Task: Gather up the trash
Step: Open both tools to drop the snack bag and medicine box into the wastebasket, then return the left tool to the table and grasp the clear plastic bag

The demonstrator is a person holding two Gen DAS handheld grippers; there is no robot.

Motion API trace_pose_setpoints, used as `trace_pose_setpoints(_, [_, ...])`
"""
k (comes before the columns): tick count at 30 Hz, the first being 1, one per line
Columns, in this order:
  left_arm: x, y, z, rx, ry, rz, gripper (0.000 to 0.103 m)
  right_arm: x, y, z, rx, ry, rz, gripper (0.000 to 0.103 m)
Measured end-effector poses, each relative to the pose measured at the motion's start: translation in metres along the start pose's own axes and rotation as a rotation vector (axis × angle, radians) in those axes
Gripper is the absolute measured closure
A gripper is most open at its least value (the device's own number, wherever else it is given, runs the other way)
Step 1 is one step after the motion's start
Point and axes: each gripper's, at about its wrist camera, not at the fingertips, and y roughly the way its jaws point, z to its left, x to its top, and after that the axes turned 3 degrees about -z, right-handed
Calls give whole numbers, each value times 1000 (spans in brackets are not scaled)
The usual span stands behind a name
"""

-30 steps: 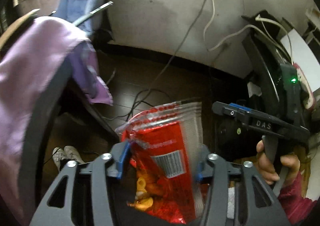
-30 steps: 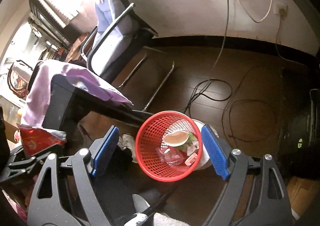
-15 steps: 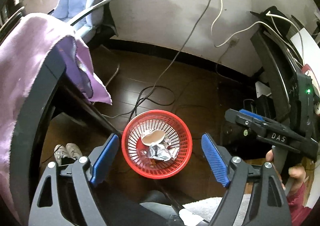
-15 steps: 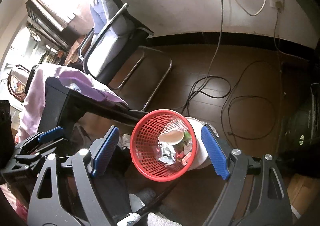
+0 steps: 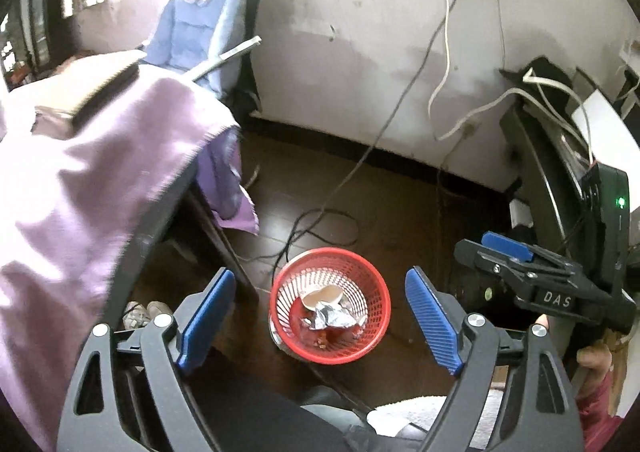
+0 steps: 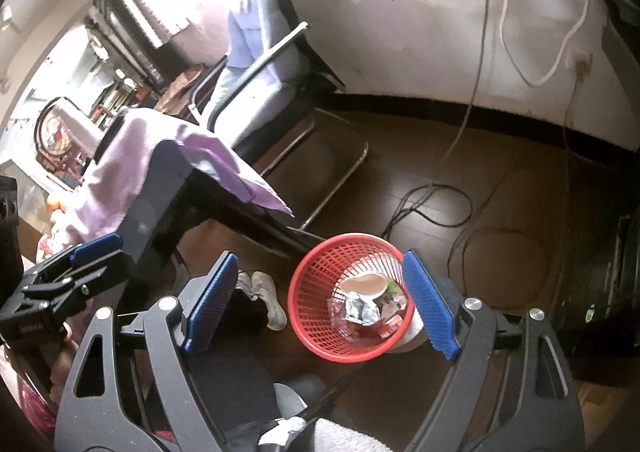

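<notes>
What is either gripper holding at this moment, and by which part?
Nothing. The left gripper, its jaws opening, and the right gripper both hang empty above the red basket, where the wrapper lies.

I'm in a lived-in home room: dark wood floor (image 5: 400, 212), stained wall (image 5: 340, 52), padded chair (image 6: 256, 72), purple-clothed desk (image 5: 80, 172), loose cables (image 6: 432, 208), shoes (image 6: 264, 296)

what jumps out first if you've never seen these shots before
The red basket on the dark floor grabs the eye, framed between the left claw, whose jaws are opening with nothing between them. Crumpled foil glints inside it among other trash. Up left, a purple cloth drapes over a dark table edge.
</notes>
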Motion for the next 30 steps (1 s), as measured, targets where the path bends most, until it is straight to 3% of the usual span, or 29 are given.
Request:
trace_pose_setpoints(8, [-7,-70,41,51,-75,-144,13,3,-24,55,17,-109,-41,16])
trace_pose_setpoints(15, [-26,-130,104,134,-188,-232,10,-3,-28,114,48,-222,-31,14])
trace_pose_setpoints(20, [-46,-175,175,313,-268,-266,6,-10,-19,157,71,-303,-5,13])
trace_pose_setpoints(26, [-71,-226,296,553,-435,-245,6,-20,4,213,115,-379,55,13])
trace_pose_setpoints(28, [-81,-240,336,584,-496,-241,6,-23,8,232,128,-410,62,13])
trace_pose_setpoints(30, [-91,-248,366,567,-549,-230,6,-26,12,253,145,-442,69,13])
